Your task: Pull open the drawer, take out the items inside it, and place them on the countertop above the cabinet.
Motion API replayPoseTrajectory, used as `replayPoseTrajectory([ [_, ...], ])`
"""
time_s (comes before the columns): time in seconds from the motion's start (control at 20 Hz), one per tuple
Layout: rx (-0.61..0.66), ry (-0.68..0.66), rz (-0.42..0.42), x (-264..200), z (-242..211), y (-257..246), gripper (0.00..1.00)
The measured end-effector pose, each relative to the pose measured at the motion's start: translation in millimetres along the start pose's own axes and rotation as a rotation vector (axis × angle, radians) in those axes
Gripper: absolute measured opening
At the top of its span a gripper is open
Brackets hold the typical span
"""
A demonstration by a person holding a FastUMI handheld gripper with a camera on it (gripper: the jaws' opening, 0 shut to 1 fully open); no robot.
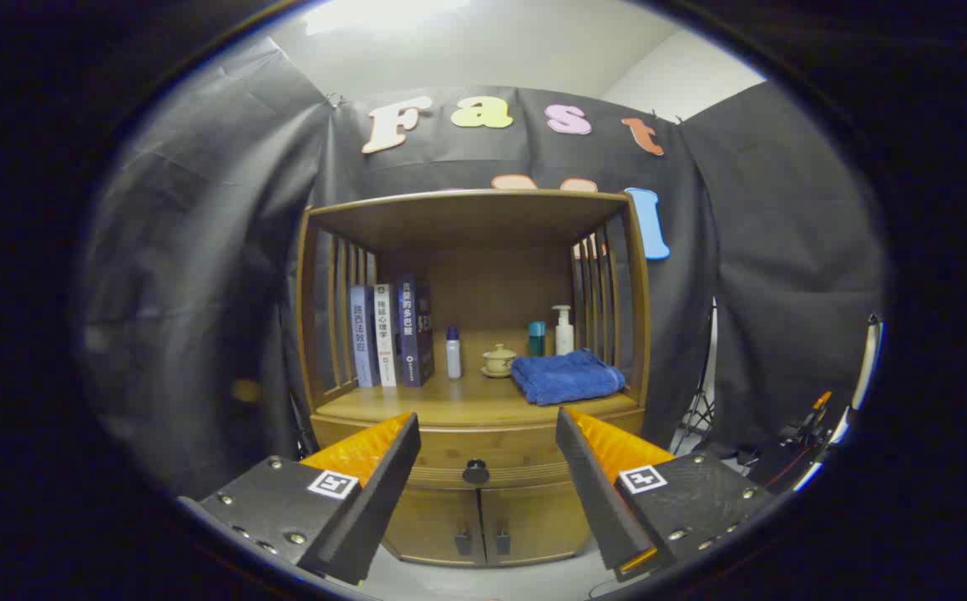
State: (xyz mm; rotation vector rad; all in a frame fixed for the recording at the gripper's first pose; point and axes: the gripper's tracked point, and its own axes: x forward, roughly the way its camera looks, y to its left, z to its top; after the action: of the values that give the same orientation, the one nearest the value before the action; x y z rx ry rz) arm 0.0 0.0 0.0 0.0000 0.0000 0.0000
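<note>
Drawer (pixel 477 467) of the wooden cabinet (pixel 635 334) sits shut, its dark knob (pixel 476 472) ahead of the gripper (pixel 488 434), in line with the gap between the spread, empty fingers (pixel 367 455). Beyond it, the countertop (pixel 417 405) holds a folded blue towel (pixel 567 377), a lidded cup on a saucer (pixel 499 360) and a small white bottle (pixel 453 352). Farther back stand three books (pixel 390 334), a teal container (pixel 537 338) and a pump bottle (pixel 564 330).

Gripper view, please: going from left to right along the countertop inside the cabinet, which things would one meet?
Books → small white bottle → lidded cup on a saucer → folded blue towel. The gripper hangs open, its fingers either side of the drawer knob beyond them.
</note>
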Motion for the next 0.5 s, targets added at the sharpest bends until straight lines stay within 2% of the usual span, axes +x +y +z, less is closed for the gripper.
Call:
replayPoseTrajectory([
  [0.5,0.016,-0.039,0.017,-9.9,9.9,5.8,0.98],
])
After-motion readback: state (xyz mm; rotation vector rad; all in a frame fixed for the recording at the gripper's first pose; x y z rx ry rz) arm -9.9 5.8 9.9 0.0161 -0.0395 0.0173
